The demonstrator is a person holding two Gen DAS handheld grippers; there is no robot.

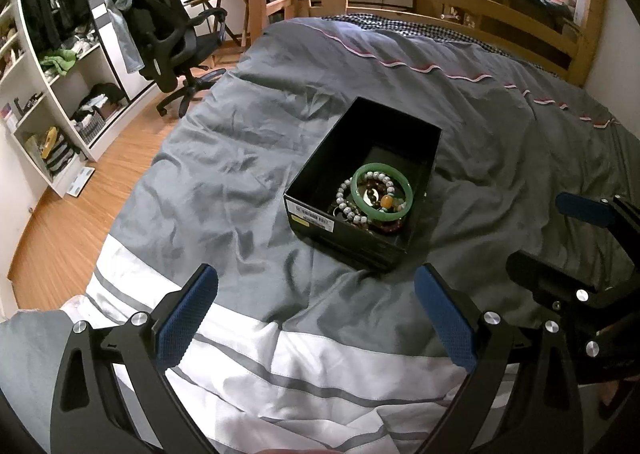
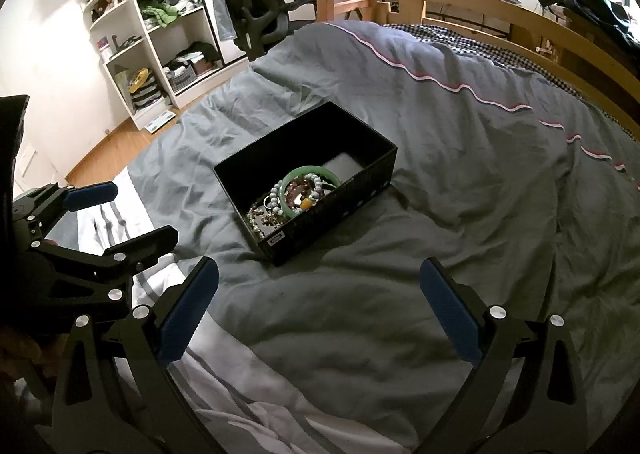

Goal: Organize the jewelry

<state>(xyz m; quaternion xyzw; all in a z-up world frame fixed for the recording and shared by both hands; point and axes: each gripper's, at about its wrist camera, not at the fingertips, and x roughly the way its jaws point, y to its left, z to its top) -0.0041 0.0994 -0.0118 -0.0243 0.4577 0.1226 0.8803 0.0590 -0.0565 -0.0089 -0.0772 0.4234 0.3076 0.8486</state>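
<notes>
— Box sits where?

— On the bed, on the grey duvet, lid off. Its near end holds the jewelry: a green bangle lying on top of a white bead bracelet, with darker bead strands under and beside them. The far end of the box looks mostly bare, apart from a pale patch on its floor.

— And the grippers?

— Left gripper hovers over the duvet's white stripe, short of the box, jaws wide apart with nothing between them. Right gripper is likewise above the duvet, near the box's corner, jaws apart and holding nothing. Each shows at the edge of the other's view, so they are side by side.

— Anything touching the box?

— No, both are clear of it.

— Around the bed?

— An office chair draped with clothes stands beyond the bed, white shelves at the left, a wooden frame along the far side.
</notes>
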